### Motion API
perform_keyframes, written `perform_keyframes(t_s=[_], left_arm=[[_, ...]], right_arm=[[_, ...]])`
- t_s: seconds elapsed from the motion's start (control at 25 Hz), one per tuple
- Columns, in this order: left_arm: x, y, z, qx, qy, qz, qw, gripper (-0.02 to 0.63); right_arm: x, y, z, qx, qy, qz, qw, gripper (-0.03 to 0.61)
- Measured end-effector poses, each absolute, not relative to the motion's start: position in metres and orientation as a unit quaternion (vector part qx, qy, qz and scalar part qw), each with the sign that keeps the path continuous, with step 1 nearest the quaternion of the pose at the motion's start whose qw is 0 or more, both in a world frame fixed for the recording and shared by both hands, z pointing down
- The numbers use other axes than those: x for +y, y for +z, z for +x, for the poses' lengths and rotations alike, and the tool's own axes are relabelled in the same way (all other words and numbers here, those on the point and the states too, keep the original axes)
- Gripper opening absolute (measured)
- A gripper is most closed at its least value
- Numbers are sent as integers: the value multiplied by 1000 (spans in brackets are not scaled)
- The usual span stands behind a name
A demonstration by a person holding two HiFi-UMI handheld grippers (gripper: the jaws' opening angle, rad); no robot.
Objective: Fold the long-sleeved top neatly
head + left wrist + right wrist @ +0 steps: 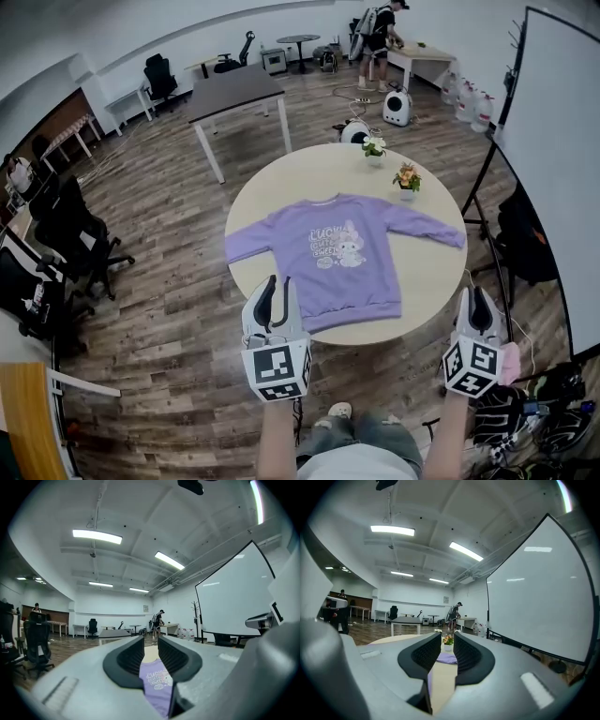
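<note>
The purple long-sleeved top [347,258] is lying face up and flat on the round table [272,192], its collar pointing toward 12 o'clock, its hem hanging just over the rim at 6 o'clock, and its sleeves reaching out toward 9 and 3 o'clock. The left gripper [275,298] is hovering just short of the hem's left corner at about 7 o'clock. The right gripper [475,306] is waiting off the table edge near 4 o'clock. Both sets of jaws are standing a narrow gap apart and gripping nothing; the cloth is only showing through the gap, farther off. The knit is looking light, soft and limp, so it is likely going to sag and drag unless pinched at a seam. Good holds are probably the cuffs and shoulder seams first, then the hem corners. Two small flower pots [407,178] are sitting near 1 o'clock, close to the right sleeve, and a swung sleeve risks tipping them.
</note>
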State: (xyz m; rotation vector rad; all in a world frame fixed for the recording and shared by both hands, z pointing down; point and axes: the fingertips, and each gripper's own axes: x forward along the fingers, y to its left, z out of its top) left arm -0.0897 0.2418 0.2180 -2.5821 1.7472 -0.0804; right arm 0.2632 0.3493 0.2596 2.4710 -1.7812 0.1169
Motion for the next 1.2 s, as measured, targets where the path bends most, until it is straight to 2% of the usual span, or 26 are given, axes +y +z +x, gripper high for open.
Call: perform_keyframes(t_s=[0.08,0.2,0.28,0.76,1.2], left_arm=[[235,219,-86,552,-28,-834,11,110],[227,223,-82,545,-30,-838,8,189],[223,226,-80,545,-31,-838,7,220],[175,240,-59,556,-42,-830,-1,221],[103,245,-3,572,-50,-819,-4,221]], right_arm=[[343,261,261,-587,40,807,48,129],[337,264,261,-584,41,809,46,195],[334,266,263,-580,41,812,42,207],[274,282,290,-588,62,806,37,207],[182,292,355,-595,77,799,35,206]])
